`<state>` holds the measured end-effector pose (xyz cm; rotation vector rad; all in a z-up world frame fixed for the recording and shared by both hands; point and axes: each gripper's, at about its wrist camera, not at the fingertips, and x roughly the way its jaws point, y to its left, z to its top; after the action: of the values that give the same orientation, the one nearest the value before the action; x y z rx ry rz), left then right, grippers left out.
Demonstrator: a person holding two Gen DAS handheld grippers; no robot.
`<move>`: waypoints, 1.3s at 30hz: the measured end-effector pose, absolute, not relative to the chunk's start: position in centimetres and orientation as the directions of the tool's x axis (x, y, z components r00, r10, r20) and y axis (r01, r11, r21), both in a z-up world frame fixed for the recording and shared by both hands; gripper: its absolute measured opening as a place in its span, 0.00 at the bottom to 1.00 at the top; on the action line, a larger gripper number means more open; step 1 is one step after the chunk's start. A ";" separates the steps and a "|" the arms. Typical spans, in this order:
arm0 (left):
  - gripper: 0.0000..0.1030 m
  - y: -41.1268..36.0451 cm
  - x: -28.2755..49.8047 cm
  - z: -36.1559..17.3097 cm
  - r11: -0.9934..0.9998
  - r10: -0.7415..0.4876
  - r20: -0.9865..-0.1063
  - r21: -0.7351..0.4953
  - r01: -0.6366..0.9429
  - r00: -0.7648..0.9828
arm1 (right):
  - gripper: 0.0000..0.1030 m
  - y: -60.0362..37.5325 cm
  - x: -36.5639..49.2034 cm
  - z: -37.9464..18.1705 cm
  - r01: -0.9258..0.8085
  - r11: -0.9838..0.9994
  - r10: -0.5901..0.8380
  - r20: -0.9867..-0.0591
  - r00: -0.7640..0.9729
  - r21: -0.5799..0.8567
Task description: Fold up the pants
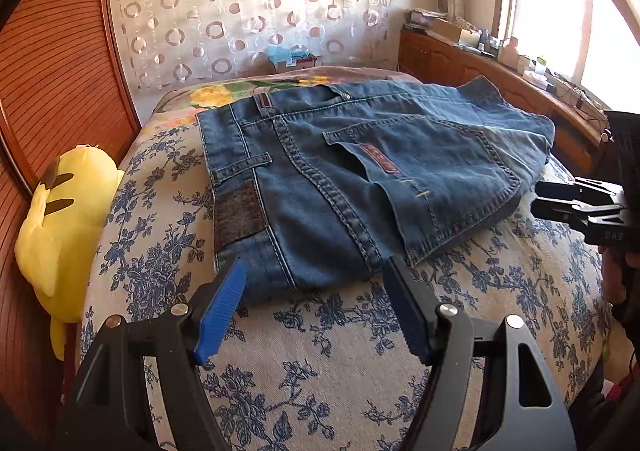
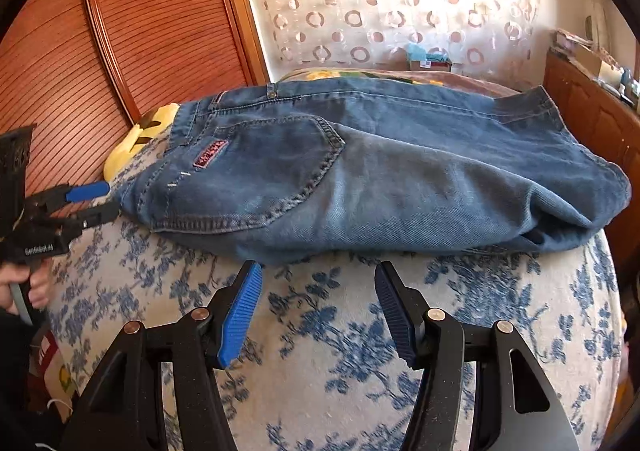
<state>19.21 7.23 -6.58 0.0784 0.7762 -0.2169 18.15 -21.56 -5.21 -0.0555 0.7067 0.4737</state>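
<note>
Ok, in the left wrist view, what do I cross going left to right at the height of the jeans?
Wooden slatted panel → yellow plush toy → floral bedcover → leather waistband patch → back pocket of the folded jeans → right gripper at the frame edge.

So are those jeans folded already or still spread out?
Folded: the jeans lie as a compact layered bundle on the bed, back pocket on top, legs doubled under.
</note>
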 end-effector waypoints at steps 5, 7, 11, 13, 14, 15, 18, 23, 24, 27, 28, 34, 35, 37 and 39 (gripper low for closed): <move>0.70 7.0 19.2 -6.9 0.972 -0.161 -0.710 0.007 0.235 0.686 | 0.59 -20.4 19.3 -5.8 -0.413 0.906 0.370 -0.649 0.664 0.094; 0.70 7.4 19.4 -7.2 0.974 -0.150 -0.715 0.013 0.228 0.683 | 0.59 -19.8 19.8 -5.9 -0.423 0.900 0.381 -0.659 0.649 0.104; 0.70 8.5 19.7 -7.7 0.977 -0.153 -0.722 -0.007 0.213 0.675 | 0.59 -18.6 20.2 -5.9 -0.463 0.880 0.411 -0.665 0.623 0.109; 0.70 9.0 19.9 -8.0 0.981 -0.130 -0.726 0.006 0.195 0.675 | 0.59 -18.0 20.0 -5.9 -0.489 0.866 0.428 -0.660 0.618 0.104; 0.70 9.3 20.1 -8.2 0.982 -0.121 -0.730 0.009 0.186 0.673 | 0.59 -17.7 20.1 -5.9 -0.500 0.860 0.437 -0.658 0.613 0.106; 0.70 9.7 20.2 -8.4 0.984 -0.116 -0.734 0.008 0.179 0.669 | 0.59 -17.3 20.3 -6.0 -0.505 0.857 0.440 -0.659 0.611 0.104; 0.70 10.1 20.7 -8.8 0.985 -0.106 -0.745 0.012 0.172 0.659 | 0.59 -16.4 20.4 -6.1 -0.513 0.855 0.433 -0.656 0.619 0.081; 0.70 10.3 21.5 -9.1 0.980 -0.134 -0.753 -0.003 0.200 0.644 | 0.59 -15.4 21.0 -6.3 -0.530 0.845 0.441 -0.660 0.608 0.077; 0.70 10.4 21.7 -9.2 0.979 -0.141 -0.756 -0.008 0.205 0.640 | 0.55 -15.1 21.2 -6.5 -0.533 0.843 0.438 -0.662 0.608 0.069; 0.61 10.6 22.1 -9.3 0.973 -0.179 -0.754 -0.042 0.225 0.632 | 0.21 -14.7 21.2 -6.7 -0.548 0.835 0.438 -0.663 0.607 0.049; 0.57 10.6 22.3 -9.3 0.972 -0.191 -0.754 -0.055 0.230 0.628 | 0.11 -14.7 21.1 -6.7 -0.551 0.833 0.438 -0.661 0.609 0.045; 0.40 10.5 22.1 -9.1 0.969 -0.215 -0.736 -0.077 0.236 0.642 | 0.00 -15.2 20.2 -5.5 -0.580 0.813 0.491 -0.599 0.632 0.054; 0.34 10.4 21.9 -8.9 0.969 -0.214 -0.729 -0.074 0.236 0.650 | 0.00 -15.2 20.0 -5.3 -0.583 0.811 0.495 -0.590 0.637 0.052; 0.28 10.1 21.6 -8.2 0.970 -0.205 -0.713 -0.057 0.236 0.671 | 0.00 -15.4 20.0 -4.9 -0.585 0.809 0.501 -0.586 0.637 0.056; 0.23 9.8 21.5 -7.4 0.970 -0.200 -0.701 -0.045 0.238 0.685 | 0.00 -15.7 20.2 -5.1 -0.567 0.822 0.482 -0.600 0.638 0.057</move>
<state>21.47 9.76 -7.42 0.0511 0.7789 -0.2457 20.25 -15.75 -5.12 -0.1409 0.6417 0.6011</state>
